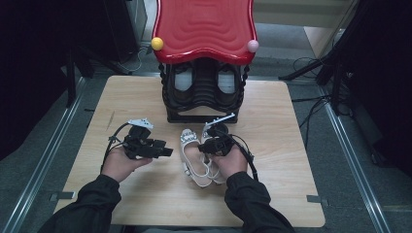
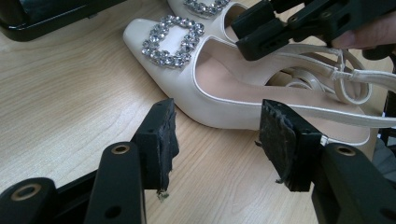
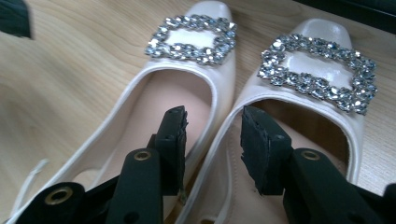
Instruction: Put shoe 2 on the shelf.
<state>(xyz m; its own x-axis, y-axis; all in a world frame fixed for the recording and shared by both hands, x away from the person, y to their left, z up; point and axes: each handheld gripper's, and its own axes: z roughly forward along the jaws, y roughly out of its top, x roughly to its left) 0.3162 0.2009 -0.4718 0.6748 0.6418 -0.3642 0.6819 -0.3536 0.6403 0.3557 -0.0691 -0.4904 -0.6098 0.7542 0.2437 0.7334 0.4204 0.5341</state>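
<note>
A: At the left of the high view, the left hand [image 1: 121,162] lies palm-up low on the table [image 1: 272,194], forearm entering from the bottom edge. The left gripper [image 1: 165,151] points right, level; its jaws stand wide with only bare wood between them.

B: And the shoes?

A: The pair of cream shoes [image 1: 197,158] sits at the centre of the frame, toes toward the black rack [image 1: 204,94] under the red seat [image 1: 204,26] at the top. Their crystal buckles [image 3: 191,39] lie side by side.

B: The other hand?

A: Right of centre, the right hand [image 1: 231,162] angles its right gripper [image 1: 206,145] down over the shoes. Its jaws straddle the two touching inner walls, half-open, not pressing.
</note>
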